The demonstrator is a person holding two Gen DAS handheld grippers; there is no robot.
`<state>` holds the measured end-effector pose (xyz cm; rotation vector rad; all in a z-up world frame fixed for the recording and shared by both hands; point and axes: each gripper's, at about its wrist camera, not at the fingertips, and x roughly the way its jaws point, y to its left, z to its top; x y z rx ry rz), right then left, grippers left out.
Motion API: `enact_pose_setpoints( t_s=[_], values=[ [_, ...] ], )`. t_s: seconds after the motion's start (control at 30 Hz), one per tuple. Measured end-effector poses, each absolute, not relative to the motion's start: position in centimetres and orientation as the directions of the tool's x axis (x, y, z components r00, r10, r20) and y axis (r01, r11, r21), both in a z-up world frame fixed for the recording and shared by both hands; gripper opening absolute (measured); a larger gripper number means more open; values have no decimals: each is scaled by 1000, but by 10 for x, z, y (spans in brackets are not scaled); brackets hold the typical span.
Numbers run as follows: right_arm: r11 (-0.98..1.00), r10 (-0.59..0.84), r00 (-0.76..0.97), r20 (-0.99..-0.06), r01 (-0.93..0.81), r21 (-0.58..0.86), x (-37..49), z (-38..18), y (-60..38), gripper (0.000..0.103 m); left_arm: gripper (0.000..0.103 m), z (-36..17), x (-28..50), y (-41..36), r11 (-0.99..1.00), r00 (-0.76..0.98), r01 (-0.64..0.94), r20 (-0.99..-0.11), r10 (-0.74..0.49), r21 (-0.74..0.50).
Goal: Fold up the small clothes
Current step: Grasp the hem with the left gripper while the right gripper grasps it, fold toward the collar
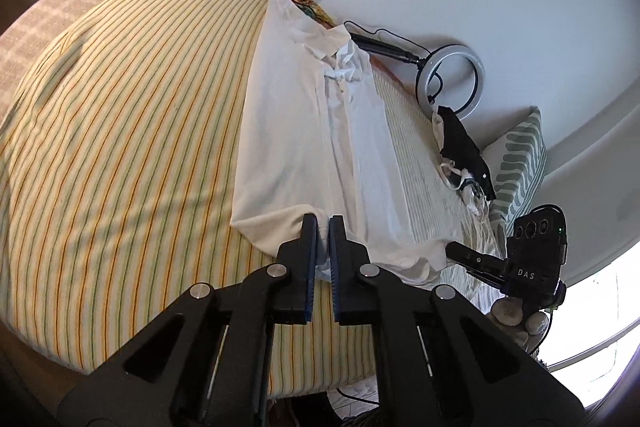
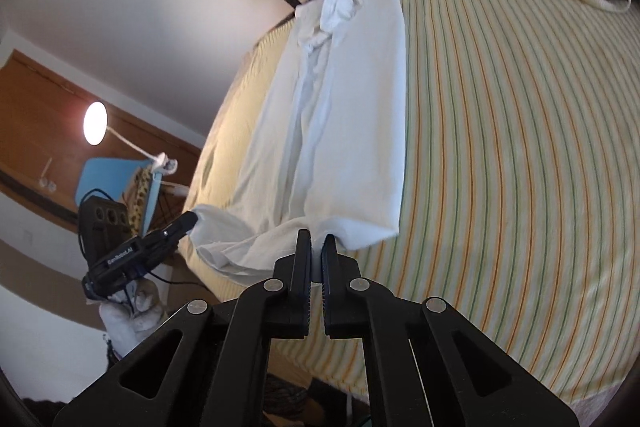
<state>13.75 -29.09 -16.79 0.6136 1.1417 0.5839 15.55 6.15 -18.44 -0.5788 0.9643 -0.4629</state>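
Note:
A white collared shirt (image 1: 320,131) lies lengthwise on the striped bed, its sides folded in, collar at the far end. My left gripper (image 1: 323,223) is shut on the shirt's near hem. In the right wrist view the same shirt (image 2: 340,115) stretches away from me, and my right gripper (image 2: 316,241) is shut on its near hem. The other gripper shows in each view: the right one (image 1: 480,261) at the hem's right corner, the left one (image 2: 160,243) at the hem's left corner.
The bed's striped sheet (image 1: 120,147) spreads wide to the left. A ring light (image 1: 452,83), a pile of dark and white clothes (image 1: 464,155) and a patterned pillow (image 1: 520,163) lie along the wall. A lamp (image 2: 95,123) and blue chair (image 2: 108,179) stand beside the bed.

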Motion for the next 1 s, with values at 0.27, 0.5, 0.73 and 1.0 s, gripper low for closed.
enact_pose_setpoints(
  t_s=[0.27,0.5,0.73,1.0],
  values=[
    [703,681,353,-641,-72,708,187,-172,-288,3,4,-197,213,57,774,513,70,-643,-569,-630],
    [724,653,338,-678,-14,690,214,-194,-290,3,4,-212,238,50,809,511,58,-679,-528,-585],
    [757,619,327,-714,-6,654,225,-200,-291,6,14,-209,245,55,814,551,52,-663,-507,-579],
    [774,620,377,-688,-151,615,206,-171,-296,24,29,-183,226,64,818,599,147,-608,-521,-556]
  ],
)
